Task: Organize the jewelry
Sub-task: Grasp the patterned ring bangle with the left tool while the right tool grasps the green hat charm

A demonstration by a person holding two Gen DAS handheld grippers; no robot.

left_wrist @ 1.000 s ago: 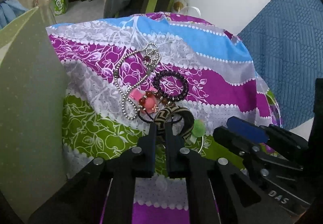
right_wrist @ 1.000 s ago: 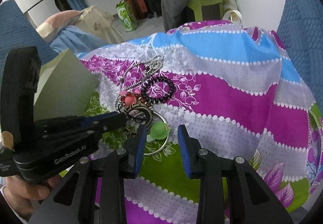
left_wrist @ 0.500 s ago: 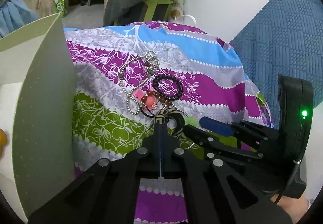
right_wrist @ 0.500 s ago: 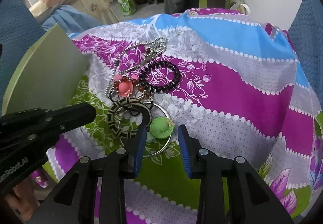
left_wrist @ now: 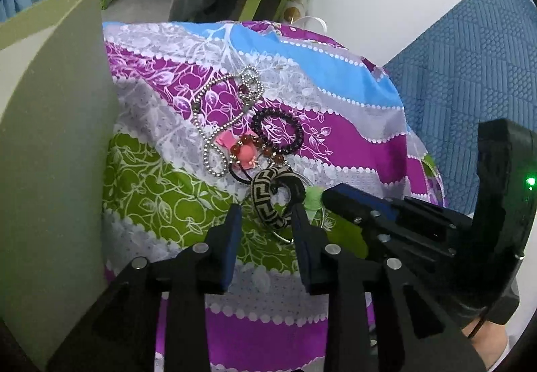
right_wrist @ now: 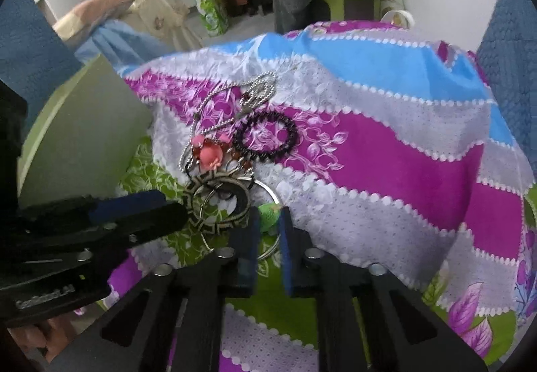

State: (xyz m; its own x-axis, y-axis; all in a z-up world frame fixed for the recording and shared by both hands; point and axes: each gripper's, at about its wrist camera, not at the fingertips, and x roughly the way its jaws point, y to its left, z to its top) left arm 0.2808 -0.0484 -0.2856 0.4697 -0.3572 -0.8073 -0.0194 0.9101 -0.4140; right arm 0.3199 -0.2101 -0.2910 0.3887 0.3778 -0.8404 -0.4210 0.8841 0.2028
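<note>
Black and cream: patterned bangle (left_wrist: 272,200) on the floral cloth (left_wrist: 352,143), between the spread fingers of the left gripper (left_wrist: 266,221), ungripped.
Green: small soft charm (right_wrist: 270,219) on a thin wire hoop (right_wrist: 268,251); right gripper (right_wrist: 266,224) closing around it, contact unclear.
Handling: bangle probably stiff, light; take its rim.
Beyond: pink bead bracelet (left_wrist: 246,150), dark bead bracelet (left_wrist: 277,133), farthest the silver ball chain (left_wrist: 225,103), limp, likely to tangle.
</note>
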